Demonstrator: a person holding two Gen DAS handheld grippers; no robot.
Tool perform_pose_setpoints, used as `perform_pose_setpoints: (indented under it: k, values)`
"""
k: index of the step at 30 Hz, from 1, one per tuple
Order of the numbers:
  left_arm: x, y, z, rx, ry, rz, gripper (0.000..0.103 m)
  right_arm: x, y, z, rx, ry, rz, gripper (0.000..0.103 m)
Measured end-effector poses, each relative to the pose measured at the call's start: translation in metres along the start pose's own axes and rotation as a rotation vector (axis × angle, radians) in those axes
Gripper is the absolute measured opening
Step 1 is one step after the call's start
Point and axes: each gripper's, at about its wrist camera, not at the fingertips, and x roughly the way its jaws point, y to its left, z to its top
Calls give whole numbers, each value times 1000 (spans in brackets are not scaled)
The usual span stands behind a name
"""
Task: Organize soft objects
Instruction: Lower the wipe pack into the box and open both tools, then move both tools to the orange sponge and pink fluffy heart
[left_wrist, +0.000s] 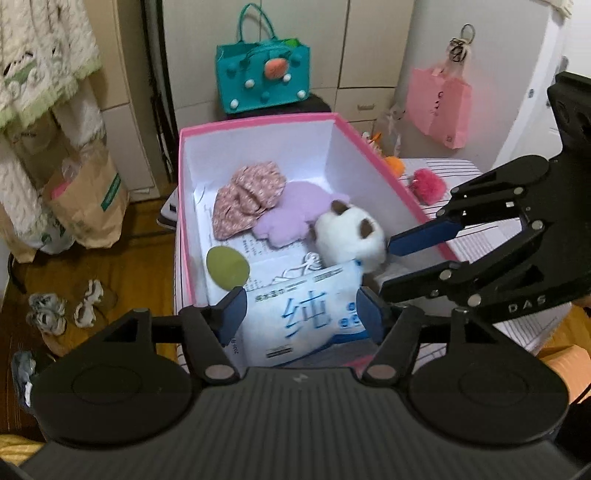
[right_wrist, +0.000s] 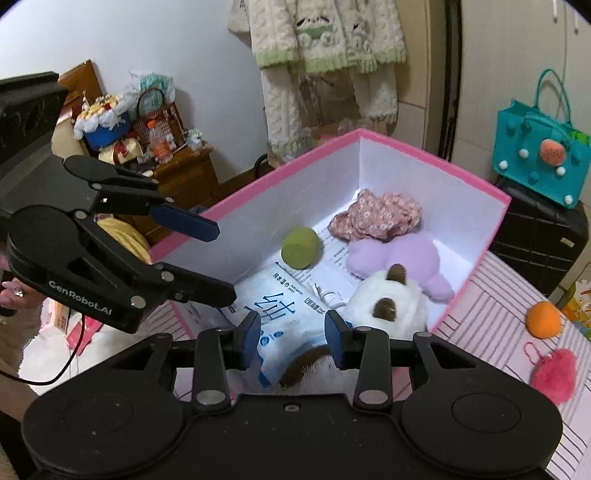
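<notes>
Left wrist view shows my left tongs (left_wrist: 301, 314) standing apart around the white wipes pack (left_wrist: 299, 317), pads not pressing it; the pack leans over the near edge of the pink box (left_wrist: 258, 122). My right tongs (left_wrist: 386, 266) reach in from the right, also apart, tips beside the white plush cat (left_wrist: 351, 236). In the right wrist view the cat (right_wrist: 388, 306) lies partly between those fingers, but I cannot tell if they touch it. Inside the box lie a floral cloth (right_wrist: 376, 216), a lilac plush (right_wrist: 402, 258) and a green ball (right_wrist: 301, 247). An orange ball (right_wrist: 543, 319) and a pink pompom (right_wrist: 556, 373) rest on the striped bed (right_wrist: 495, 314) outside.
</notes>
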Motion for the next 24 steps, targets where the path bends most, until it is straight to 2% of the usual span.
perform_pose_setpoints:
  k: [12, 24]
  values:
    - [-42, -45, 11, 89, -22, -30, 70, -87, 7, -22, 15, -108, -81, 46]
    - [-62, -99, 16, 173, -63, -77, 72, -143, 6, -60, 4, -139, -163, 49]
